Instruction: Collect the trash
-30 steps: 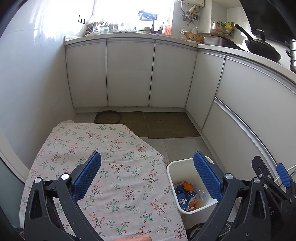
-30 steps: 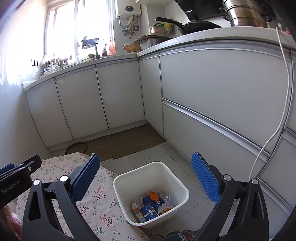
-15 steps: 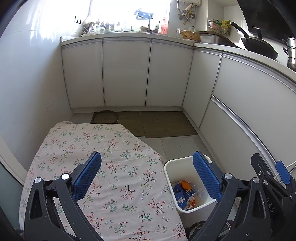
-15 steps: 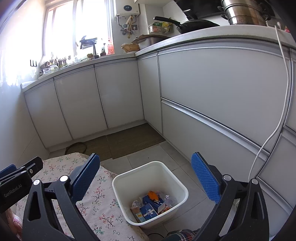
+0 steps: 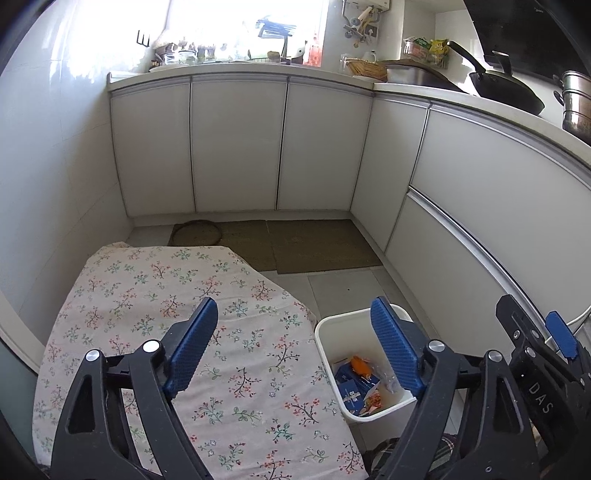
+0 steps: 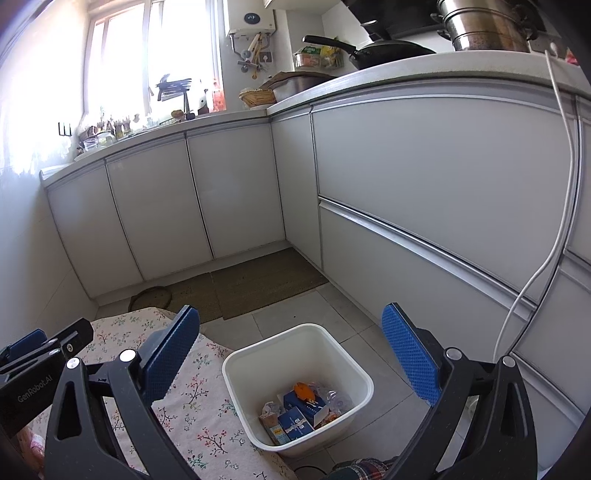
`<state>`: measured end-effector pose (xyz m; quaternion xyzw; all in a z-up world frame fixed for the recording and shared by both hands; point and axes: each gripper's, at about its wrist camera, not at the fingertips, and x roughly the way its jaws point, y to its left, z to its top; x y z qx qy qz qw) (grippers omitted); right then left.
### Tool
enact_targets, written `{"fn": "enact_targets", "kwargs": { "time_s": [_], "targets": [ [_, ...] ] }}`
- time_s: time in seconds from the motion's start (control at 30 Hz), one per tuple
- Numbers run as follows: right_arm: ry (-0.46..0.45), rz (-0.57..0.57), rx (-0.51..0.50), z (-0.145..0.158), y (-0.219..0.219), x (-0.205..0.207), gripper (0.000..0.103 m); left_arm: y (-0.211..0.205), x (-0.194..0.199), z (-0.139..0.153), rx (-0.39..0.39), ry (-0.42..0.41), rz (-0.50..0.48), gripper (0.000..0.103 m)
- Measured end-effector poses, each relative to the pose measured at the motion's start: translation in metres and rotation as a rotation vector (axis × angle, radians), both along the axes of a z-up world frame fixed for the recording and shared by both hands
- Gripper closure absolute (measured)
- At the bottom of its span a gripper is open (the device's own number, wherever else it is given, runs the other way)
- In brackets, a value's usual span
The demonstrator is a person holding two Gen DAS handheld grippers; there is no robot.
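Note:
A white bin point(image 5: 325, 334) stands on the floor beside the table, with blue cartons, an orange piece and wrappers point(image 5: 355, 384) lying in it. My left gripper point(image 5: 293, 310) hovers over the table's right edge. Its jaws are closing, with nothing between them. In the right wrist view the bin point(image 6: 236, 373) sits low in the middle with the trash point(image 6: 300, 410) at its bottom. My right gripper point(image 6: 291, 317) is open and empty above it. No trash shows on the floral tablecloth point(image 5: 147, 295).
White cabinets point(image 5: 236, 147) wrap round the back and right. Brown mats point(image 5: 314, 243) lie on the tiled floor in front of them. A white cable point(image 6: 532, 280) hangs down the right cabinet. A black pan point(image 5: 506, 92) and a steel pot point(image 6: 487, 29) sit on the counter.
The left gripper's blue pads have drawn closer together, and its view has tipped slightly. The right gripper and the bin look the same.

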<state>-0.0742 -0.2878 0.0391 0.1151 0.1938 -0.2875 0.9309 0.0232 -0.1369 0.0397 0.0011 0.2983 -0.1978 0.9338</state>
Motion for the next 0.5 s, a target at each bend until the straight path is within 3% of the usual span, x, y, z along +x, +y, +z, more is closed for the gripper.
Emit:
{"fn": "enact_targets", "kwargs": {
  "time_s": [0.13,0.23,0.3,0.5],
  "targets": [
    [-0.001,-0.005,-0.003,0.0002,0.0003,-0.0003,0.007,0.0017,0.0004,-0.0003,-0.004,0.002,0.0,0.025],
    [0.0,-0.009,-0.007,0.0003,0.0007,0.0006,0.007,0.0004,-0.0001,-0.001,0.003,0.01,-0.005,0.022],
    [0.001,-0.014,-0.008,0.0002,0.0007,0.0008,0.007,0.0005,0.0006,-0.0009,0.005,0.02,0.001,0.013],
    [0.002,-0.018,-0.019,-0.0004,0.0014,0.0006,0.007,0.0018,-0.0015,0.0023,0.004,0.01,0.028,0.007]
  ]
}}
